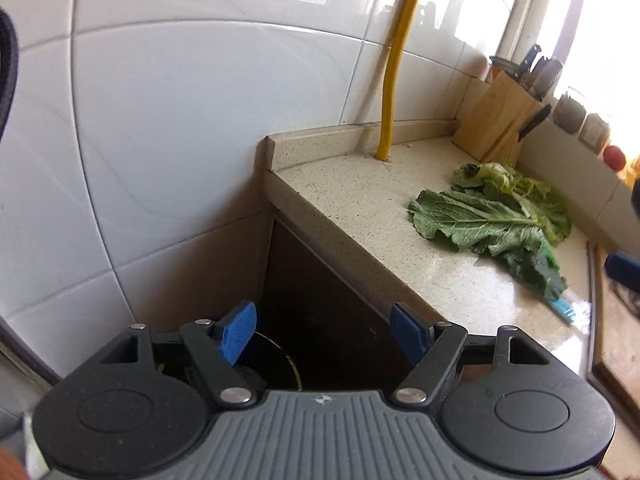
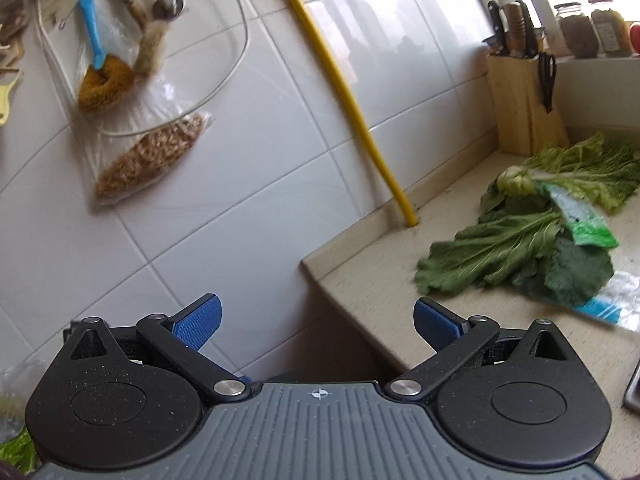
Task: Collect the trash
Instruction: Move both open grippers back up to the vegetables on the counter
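Hovering off the counter (image 2: pixel 372 280) corner, both grippers, left (image 1: pixel 324 330) and right (image 2: pixel 318 322), gape empty; leaves (image 2: pixel 520 248) with a wrapper (image 2: pixel 584 224) lie ahead-right, probably nearer the right.

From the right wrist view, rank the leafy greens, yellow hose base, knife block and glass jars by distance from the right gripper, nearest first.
1. Leafy greens, on the counter, ahead to the right of the right gripper.
2. Yellow hose base, at the counter's back edge; close to the greens.
3. Knife block, in the far corner.
4. Glass jars, on the windowsill behind it.
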